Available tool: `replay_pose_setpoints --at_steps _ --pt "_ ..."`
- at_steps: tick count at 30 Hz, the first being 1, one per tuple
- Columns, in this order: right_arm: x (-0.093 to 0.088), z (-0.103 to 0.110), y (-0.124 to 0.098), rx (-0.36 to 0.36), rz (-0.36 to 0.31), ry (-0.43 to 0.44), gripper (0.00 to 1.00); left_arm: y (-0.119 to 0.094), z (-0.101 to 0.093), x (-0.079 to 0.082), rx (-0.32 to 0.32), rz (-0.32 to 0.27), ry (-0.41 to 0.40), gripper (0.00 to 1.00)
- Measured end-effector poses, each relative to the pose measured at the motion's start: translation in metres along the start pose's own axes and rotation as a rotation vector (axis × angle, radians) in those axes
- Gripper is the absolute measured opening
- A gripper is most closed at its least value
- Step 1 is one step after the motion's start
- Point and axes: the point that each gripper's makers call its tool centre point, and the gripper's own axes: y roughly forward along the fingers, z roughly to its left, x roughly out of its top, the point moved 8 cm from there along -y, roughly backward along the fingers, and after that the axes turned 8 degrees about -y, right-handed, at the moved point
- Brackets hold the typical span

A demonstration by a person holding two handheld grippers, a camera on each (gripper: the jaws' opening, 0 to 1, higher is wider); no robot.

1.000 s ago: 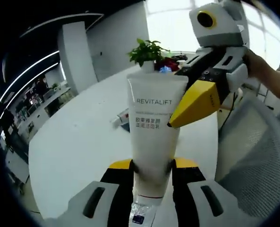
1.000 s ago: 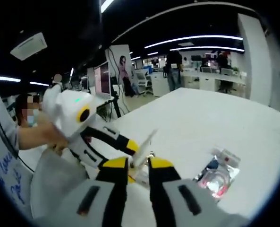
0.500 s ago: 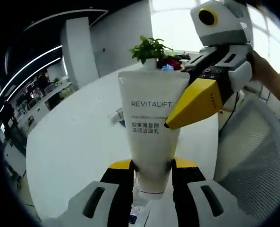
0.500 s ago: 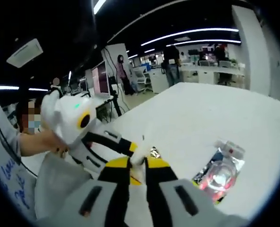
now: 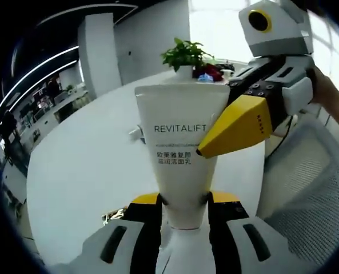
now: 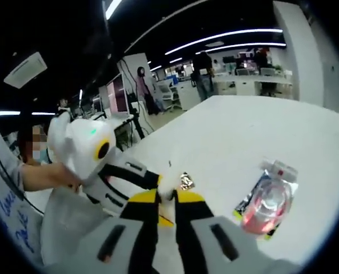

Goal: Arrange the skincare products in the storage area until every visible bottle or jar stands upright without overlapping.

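Tube: you hold the white REVITALIFT tube (image 5: 182, 154) in the air above the white table (image 5: 83, 171), not standing anywhere yet. Its wide crimped end points away from you.

Left claw: your left gripper (image 5: 183, 208) is clamped on the narrow lower part of the tube, one jaw on each side of it.

Right claw: your right gripper (image 6: 167, 200) has its jaws nearly together on the thin edge of the same tube. In the left gripper view its yellow jaw comes in from the right and touches the tube beside the printed name.

Other products: a clear bottle with pink content (image 6: 268, 201) lies on its side on the table, to the right of your right gripper. A small shiny thing (image 6: 186, 181) lies just beyond that gripper; what it is, you cannot tell.

Far side: a potted plant (image 5: 184, 55) stands at the far end of the table.

Handling: the tube looks light and soft, so I judge it gives under pressure and the smooth skin may slide. Do not squeeze the middle hard, the content may push toward the cap.

Where to hold: the firm narrow part near the cap is better. It likely stands best on the cap end, because the crimped end is only a thin edge.
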Motion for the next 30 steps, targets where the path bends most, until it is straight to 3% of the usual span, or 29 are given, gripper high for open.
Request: replay_pose_setpoints --at_steps 15,30 --pt "-0.0045 -0.0024 0.0016 0.032 0.010 -0.029 0.08 0.0028 -0.0015 -0.0057 -0.040 0.028 0.022 0.28" --pt "-0.0017 -0.0041 -0.0025 0.168 0.032 -0.180 0.07 0.0072 -0.0044 -0.0049 -0.137 0.035 0.126 0.27"
